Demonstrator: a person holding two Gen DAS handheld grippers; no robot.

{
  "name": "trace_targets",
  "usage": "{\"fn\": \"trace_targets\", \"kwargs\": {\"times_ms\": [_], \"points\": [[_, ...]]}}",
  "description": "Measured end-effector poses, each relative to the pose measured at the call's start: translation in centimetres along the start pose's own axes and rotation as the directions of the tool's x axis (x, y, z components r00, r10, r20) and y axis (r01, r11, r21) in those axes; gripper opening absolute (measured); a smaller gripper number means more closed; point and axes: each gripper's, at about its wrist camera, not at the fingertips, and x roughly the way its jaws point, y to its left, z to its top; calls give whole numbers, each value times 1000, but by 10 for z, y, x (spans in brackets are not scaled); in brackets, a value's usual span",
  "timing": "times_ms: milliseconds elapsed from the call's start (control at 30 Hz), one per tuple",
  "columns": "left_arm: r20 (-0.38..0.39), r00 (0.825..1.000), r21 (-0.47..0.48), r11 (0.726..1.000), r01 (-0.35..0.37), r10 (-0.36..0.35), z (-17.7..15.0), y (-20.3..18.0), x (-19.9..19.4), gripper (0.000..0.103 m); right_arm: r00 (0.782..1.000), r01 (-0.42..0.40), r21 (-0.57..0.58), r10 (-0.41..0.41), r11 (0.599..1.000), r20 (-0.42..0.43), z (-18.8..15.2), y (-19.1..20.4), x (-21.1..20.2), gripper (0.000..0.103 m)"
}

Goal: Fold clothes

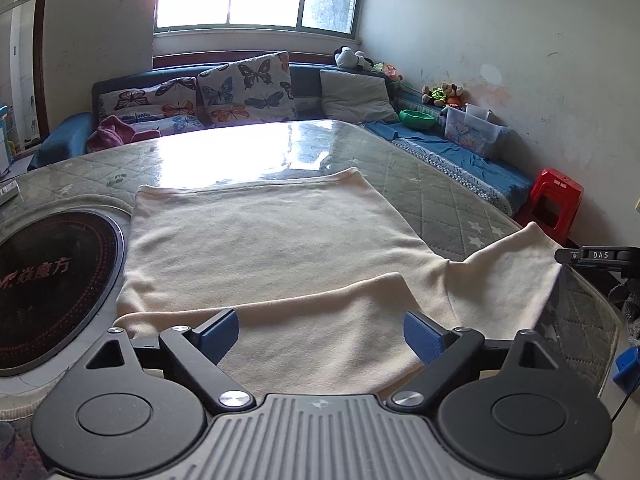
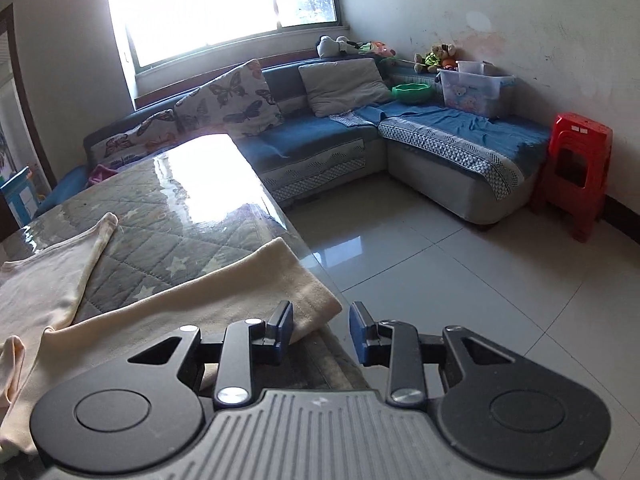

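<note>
A cream long-sleeved garment (image 1: 260, 236) lies flat on the glass-topped table (image 1: 420, 184). One sleeve (image 1: 320, 320) is folded across its near part. The other sleeve (image 1: 516, 264) reaches right to the table's edge. My left gripper (image 1: 322, 338) hovers over the folded sleeve, its blue pads (image 1: 220, 336) wide apart and pressing on nothing. In the right wrist view the outstretched sleeve (image 2: 240, 292) ends at the table's edge. My right gripper (image 2: 322, 332) stands partly open just behind that cuff, with its left pad (image 2: 282, 330) over the cloth and no cloth pinched.
A round black hob (image 1: 52, 280) is set into the table at the left. A black bar marked DAS (image 1: 600, 256) shows beside the sleeve's end. Right of the table's edge (image 2: 304, 256) is tiled floor (image 2: 460, 280), then a blue corner sofa (image 2: 440, 140) and red stools (image 2: 576, 176).
</note>
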Motion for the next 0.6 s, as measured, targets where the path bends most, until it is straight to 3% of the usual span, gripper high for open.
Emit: {"fn": "trace_targets", "kwargs": {"times_ms": [233, 300, 367, 600], "points": [[-8, 1000, -4, 1000, 2, -2, -1, -3, 1, 94, 1000, -16, 2, 16, 1000, 6, 2, 3, 4, 30], [-9, 1000, -6, 1000, 0, 0, -2, -3, 1, 95, 1000, -23, -1, 23, 1000, 8, 2, 3, 5, 26], [-12, 1000, -10, 1000, -4, 4, -2, -2, 1, 95, 999, -33, -1, 33, 999, 12, 3, 3, 5, 14], [-24, 1000, -13, 1000, -12, 12, -3, -2, 3, 95, 995, -95, 27, 94, 995, 39, 10, 5, -6, 9]]}}
